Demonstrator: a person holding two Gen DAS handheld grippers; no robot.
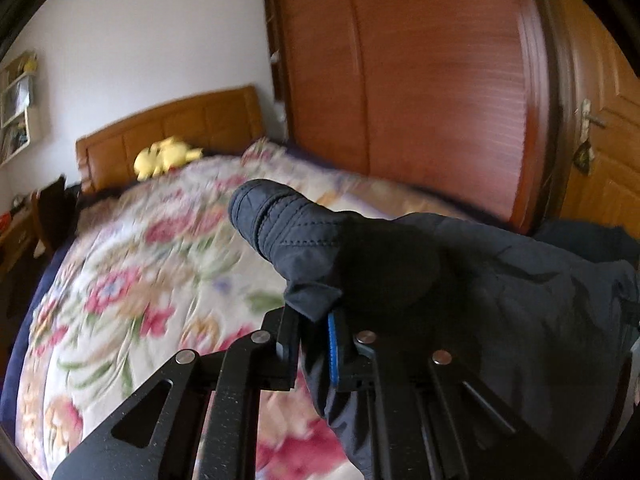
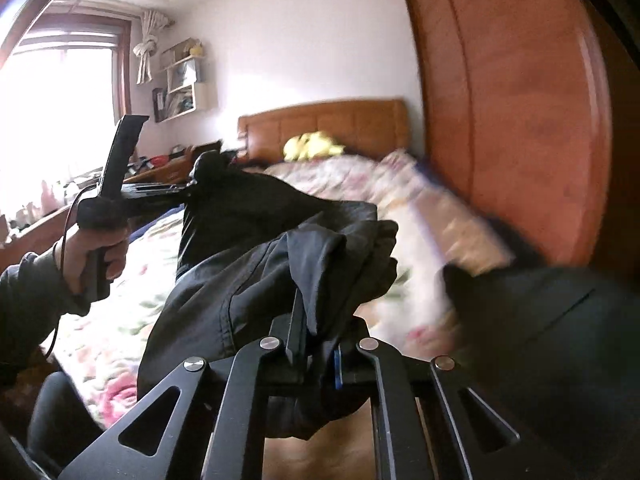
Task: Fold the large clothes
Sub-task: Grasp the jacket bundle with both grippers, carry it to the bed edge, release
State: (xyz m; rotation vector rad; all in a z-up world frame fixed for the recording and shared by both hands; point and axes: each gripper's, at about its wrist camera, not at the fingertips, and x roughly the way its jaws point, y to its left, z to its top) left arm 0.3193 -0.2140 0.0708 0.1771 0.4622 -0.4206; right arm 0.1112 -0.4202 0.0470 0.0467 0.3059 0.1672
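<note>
Floral bedspread (image 1: 132, 264) beneath, both grippers' jaws clamped on a dark, seemingly padded jacket (image 1: 460, 280)

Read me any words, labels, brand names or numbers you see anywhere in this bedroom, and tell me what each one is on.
None can be read.
Dark jacket: stitching only, no visible label or logo.
Left gripper and right gripper: plain black, no markings.
Wall shelf: its contents are too small and blurred to read.
Floral quilt: a flower pattern, no text.
Wardrobe: bare wood.
</note>
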